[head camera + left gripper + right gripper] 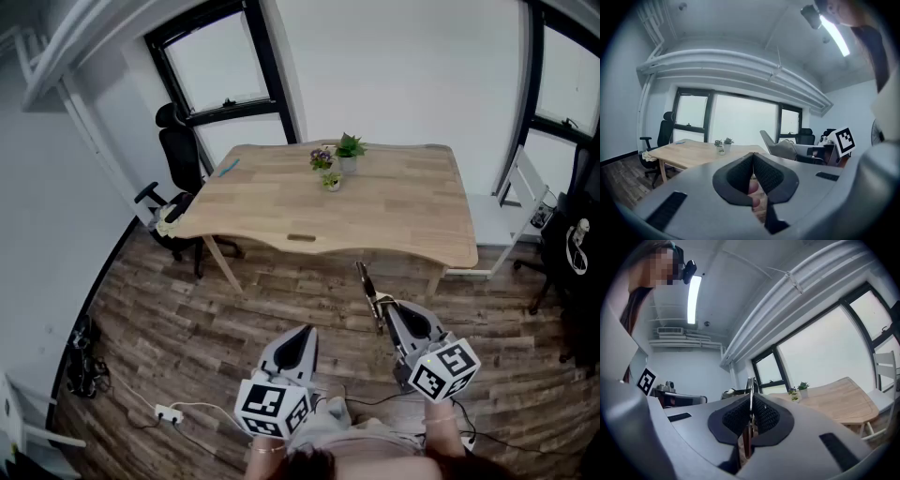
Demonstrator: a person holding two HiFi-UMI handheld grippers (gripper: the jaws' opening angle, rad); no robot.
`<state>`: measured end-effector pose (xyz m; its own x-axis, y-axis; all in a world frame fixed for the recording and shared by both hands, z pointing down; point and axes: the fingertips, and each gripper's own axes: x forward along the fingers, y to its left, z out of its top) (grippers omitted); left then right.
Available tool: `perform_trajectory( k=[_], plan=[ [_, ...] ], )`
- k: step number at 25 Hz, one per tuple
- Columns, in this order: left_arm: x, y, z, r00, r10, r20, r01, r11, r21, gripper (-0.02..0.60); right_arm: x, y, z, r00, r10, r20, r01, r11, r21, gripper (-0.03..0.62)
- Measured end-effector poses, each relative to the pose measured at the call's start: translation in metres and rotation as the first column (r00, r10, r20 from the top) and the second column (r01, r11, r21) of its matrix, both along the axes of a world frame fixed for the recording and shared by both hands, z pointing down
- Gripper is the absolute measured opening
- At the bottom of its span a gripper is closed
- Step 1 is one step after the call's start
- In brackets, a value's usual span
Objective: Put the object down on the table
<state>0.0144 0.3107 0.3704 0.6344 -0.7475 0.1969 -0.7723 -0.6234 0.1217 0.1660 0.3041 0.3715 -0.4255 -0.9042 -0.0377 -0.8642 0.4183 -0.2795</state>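
Lower centre, the right gripper (386,317) pinches a slim brown-handled metal tool (368,289) aimed at the pale wooden table (403,220) above — likely for delivery. The left gripper (303,339) has its jaws pressed together, empty.

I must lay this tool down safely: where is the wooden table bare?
The light wooden table is bare across its right half. Its left half is free up to the thin blue item at the far left corner. Only the far middle, around the small green potted plants, is crowded.
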Motion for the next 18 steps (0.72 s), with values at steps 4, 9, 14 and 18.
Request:
perform_trajectory(
  k=[4,9,14,18],
  plan=[
    [-0.007,-0.015,0.002,1.000,0.006,0.002,-0.006,1.000,-0.002,0.002,-0.004,-0.016,0.003,1.000,0.013,0.027,-0.012,1.000,-0.013,0.002],
    [-0.020,-0.038,0.005,1.000,-0.004,-0.001,0.004,1.000,-0.004,0.002,-0.014,-0.042,0.006,1.000,0.014,0.026,-0.013,1.000,-0.018,0.002],
    [-0.038,-0.067,0.005,1.000,-0.019,-0.008,0.019,1.000,-0.003,0.002,-0.025,-0.070,0.005,0.999,0.015,0.046,-0.014,1.000,-0.013,0.002],
    [-0.045,-0.087,0.008,1.000,-0.022,-0.017,0.022,1.000,-0.007,0.002,-0.032,-0.090,0.006,0.999,0.020,0.046,-0.019,1.000,-0.013,0.002]
  ],
)
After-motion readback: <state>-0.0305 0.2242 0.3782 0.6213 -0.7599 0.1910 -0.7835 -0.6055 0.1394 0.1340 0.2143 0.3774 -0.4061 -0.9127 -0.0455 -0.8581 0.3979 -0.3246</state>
